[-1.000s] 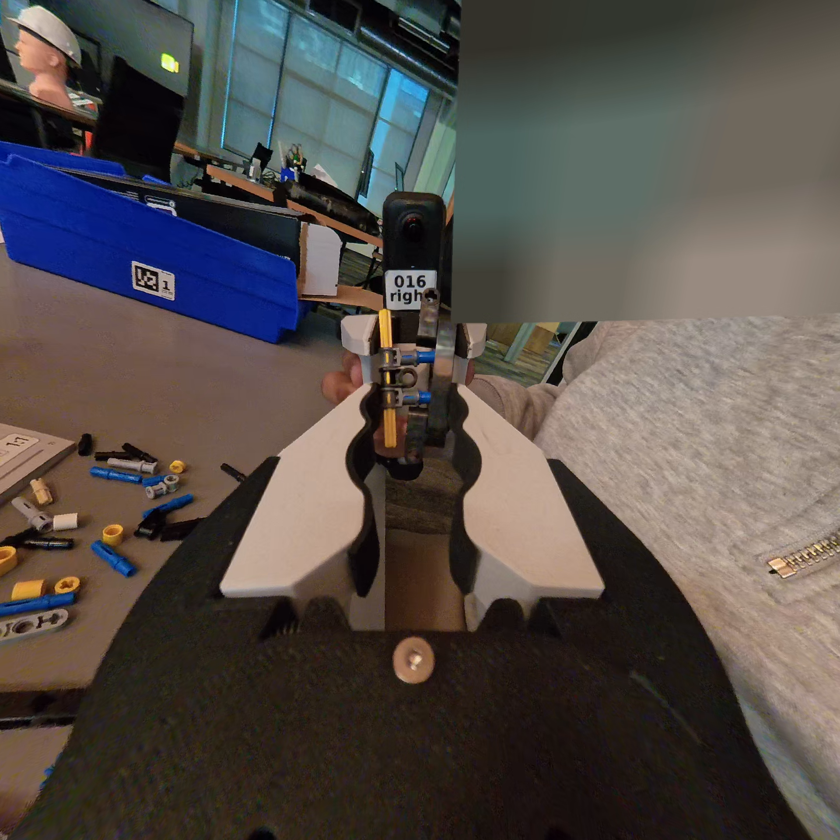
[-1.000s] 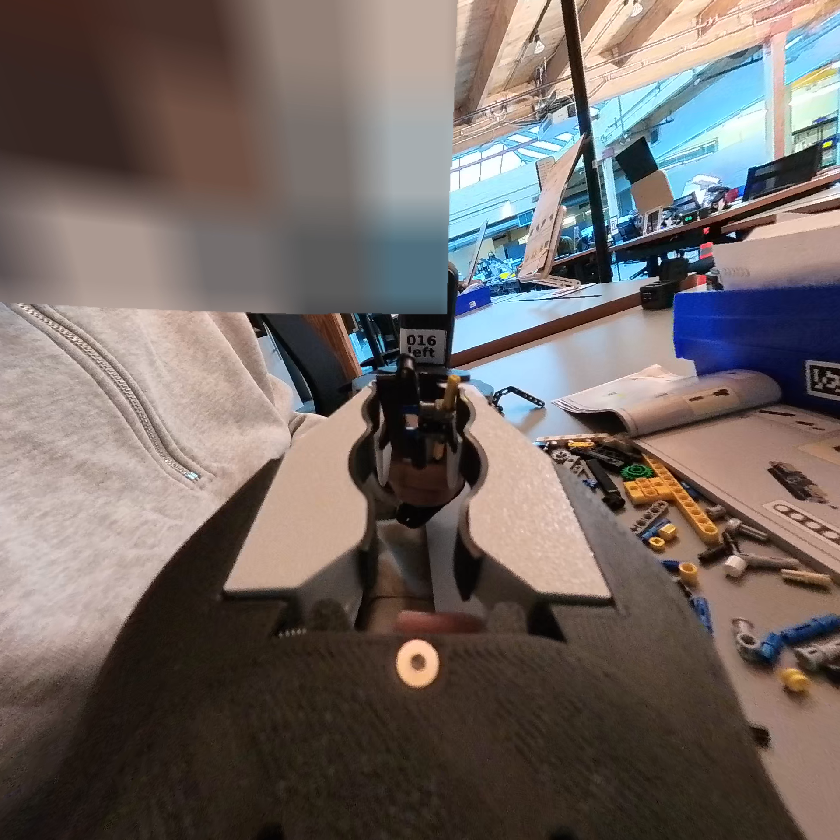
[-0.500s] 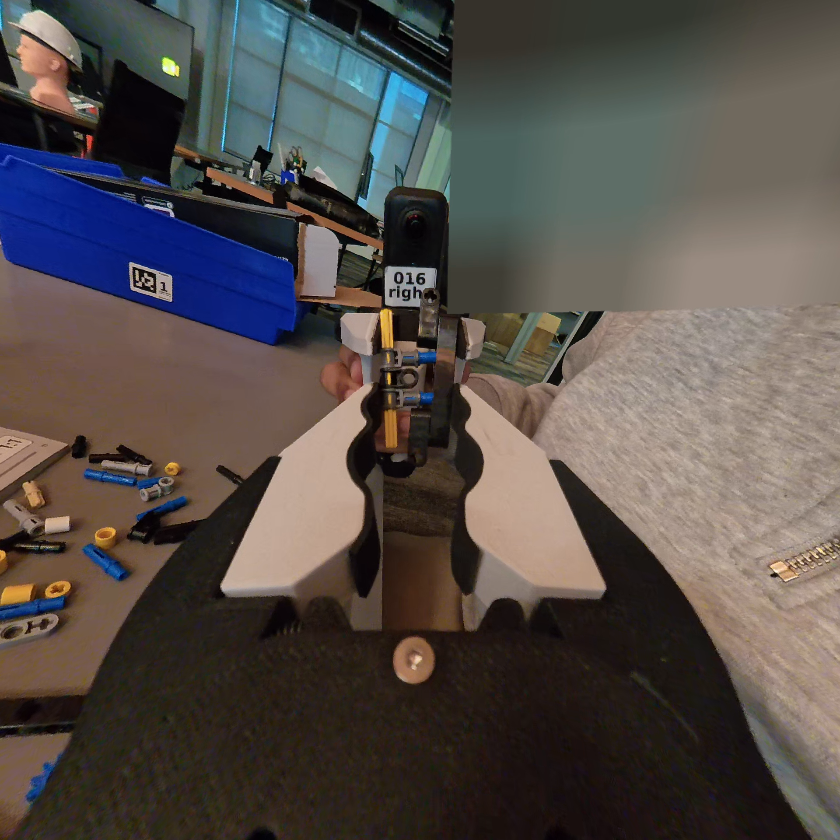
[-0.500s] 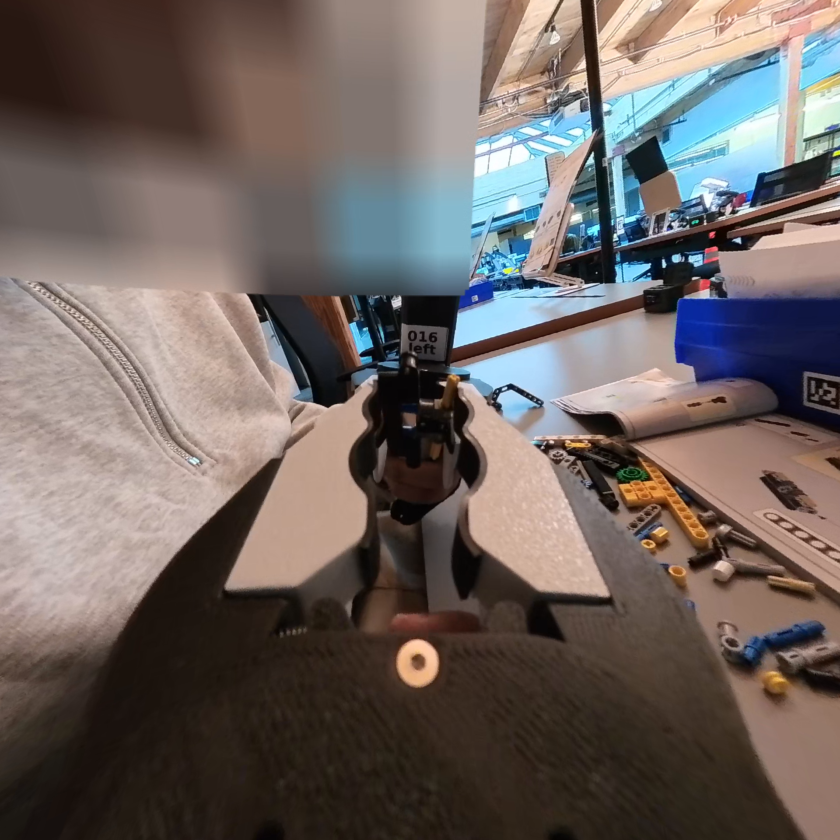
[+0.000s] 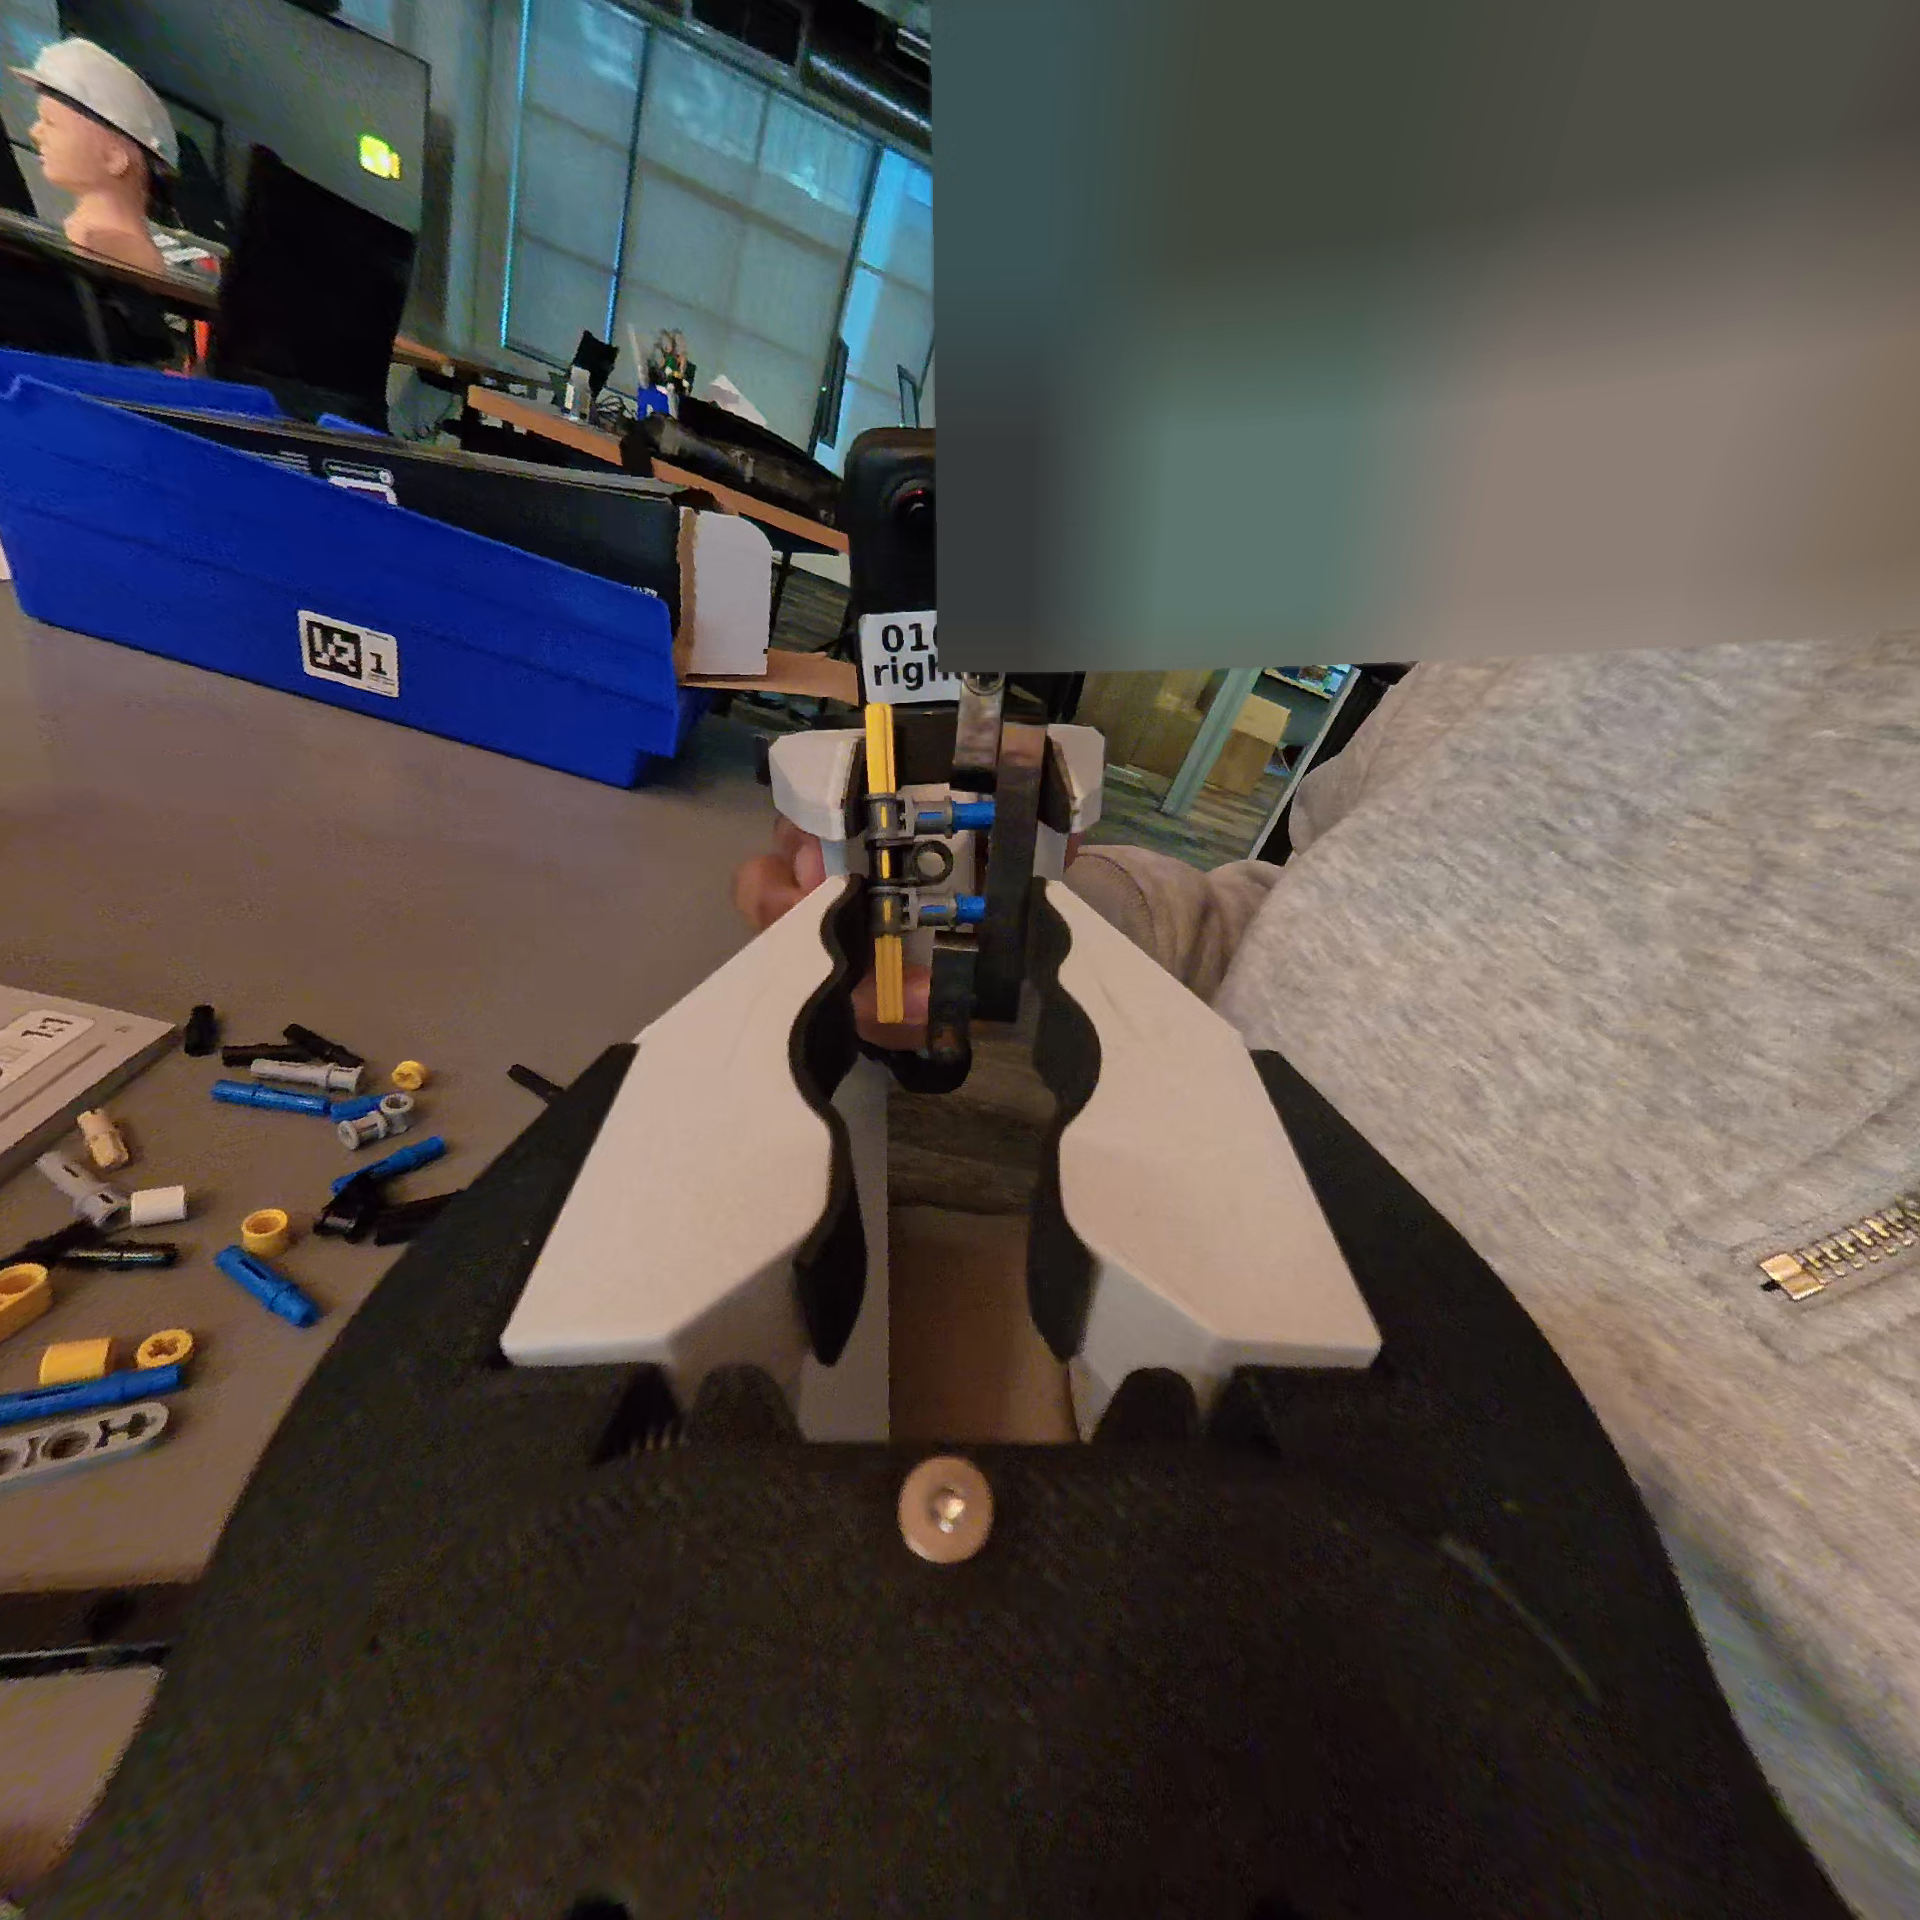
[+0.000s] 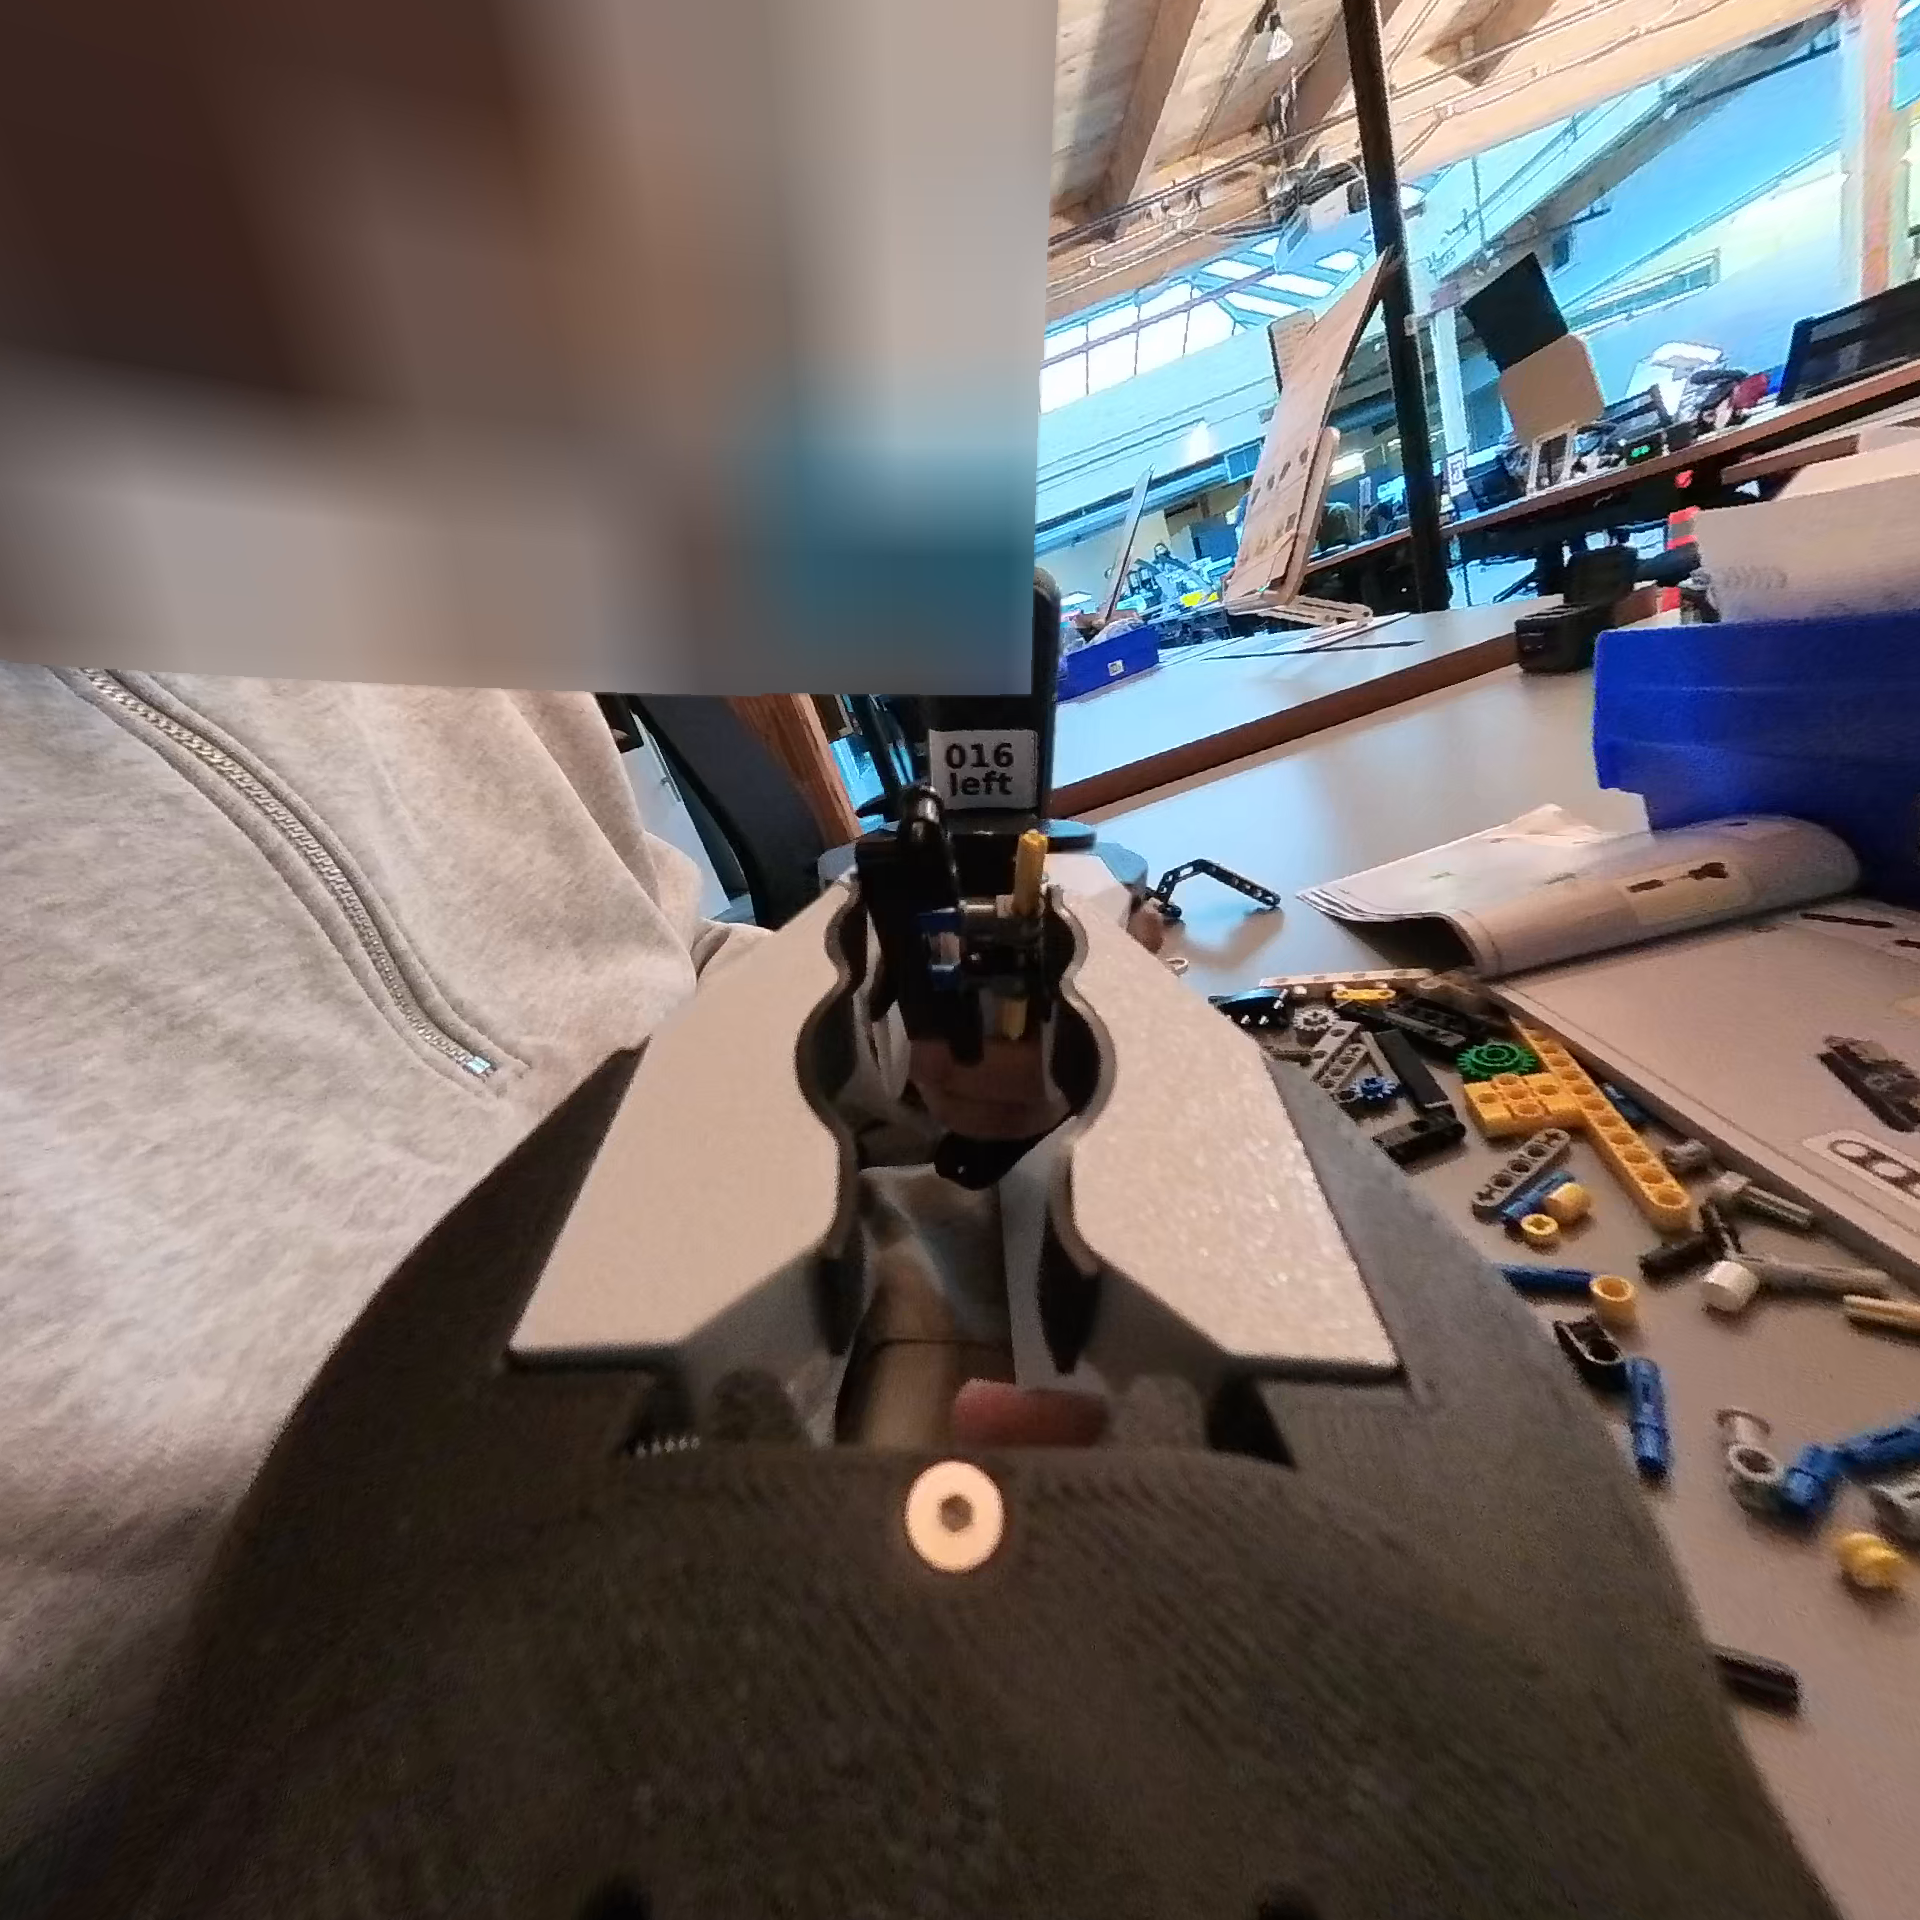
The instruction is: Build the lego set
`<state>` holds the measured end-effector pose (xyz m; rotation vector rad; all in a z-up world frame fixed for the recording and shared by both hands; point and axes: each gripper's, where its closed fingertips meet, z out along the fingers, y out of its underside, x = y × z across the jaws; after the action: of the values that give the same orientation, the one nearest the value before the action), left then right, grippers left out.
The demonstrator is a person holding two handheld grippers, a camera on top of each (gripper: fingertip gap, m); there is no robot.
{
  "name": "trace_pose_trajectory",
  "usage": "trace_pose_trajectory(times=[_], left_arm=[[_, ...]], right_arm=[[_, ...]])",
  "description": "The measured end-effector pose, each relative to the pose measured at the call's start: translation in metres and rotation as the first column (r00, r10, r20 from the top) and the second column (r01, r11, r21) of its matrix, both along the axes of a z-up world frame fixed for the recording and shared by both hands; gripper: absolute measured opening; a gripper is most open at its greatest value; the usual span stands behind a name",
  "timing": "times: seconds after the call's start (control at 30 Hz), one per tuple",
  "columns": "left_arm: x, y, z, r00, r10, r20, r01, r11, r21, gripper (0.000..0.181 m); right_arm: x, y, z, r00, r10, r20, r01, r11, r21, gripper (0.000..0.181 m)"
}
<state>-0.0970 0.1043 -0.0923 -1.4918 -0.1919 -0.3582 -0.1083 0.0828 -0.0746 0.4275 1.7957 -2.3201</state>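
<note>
A small lego assembly (image 5: 935,862) is held in the air between my two grippers, which face each other. It has a yellow axle, grey connectors, blue pins and a black beam. My left gripper (image 5: 945,935) is closed on it from the near side. The white fingers (image 5: 816,779) of the right gripper clasp it from the far side. In the right wrist view the assembly (image 6: 977,956) sits between the tips of my right gripper (image 6: 961,966), and the left gripper's labelled body (image 6: 982,769) shows just behind it.
Loose pins and bushes (image 5: 260,1174) lie on the grey table (image 5: 312,883) beside a blue bin (image 5: 416,623). In the right wrist view more pieces and a yellow beam (image 6: 1590,1122) lie by open instruction booklets (image 6: 1558,894). A person's grey zipped sweater (image 5: 1558,1039) is close by. Only a small space, under 4 cm, lies between the two pairs of fingers.
Both grippers stay closed on the assembly. The pair has shifted slightly, so the table pieces sit a little differently in both views.
</note>
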Motion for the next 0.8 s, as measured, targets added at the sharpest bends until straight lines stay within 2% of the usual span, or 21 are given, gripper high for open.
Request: trace_pose_trajectory(times=[0.8], left_arm=[[0.0002, 0.0016, -0.0024, 1.000, -0.009, 0.025, 0.009, 1.000, -0.003, 0.029]], right_arm=[[0.0004, 0.0010, -0.0030, 0.998, -0.007, -0.066, 0.009, 0.999, 0.033, 0.029]])
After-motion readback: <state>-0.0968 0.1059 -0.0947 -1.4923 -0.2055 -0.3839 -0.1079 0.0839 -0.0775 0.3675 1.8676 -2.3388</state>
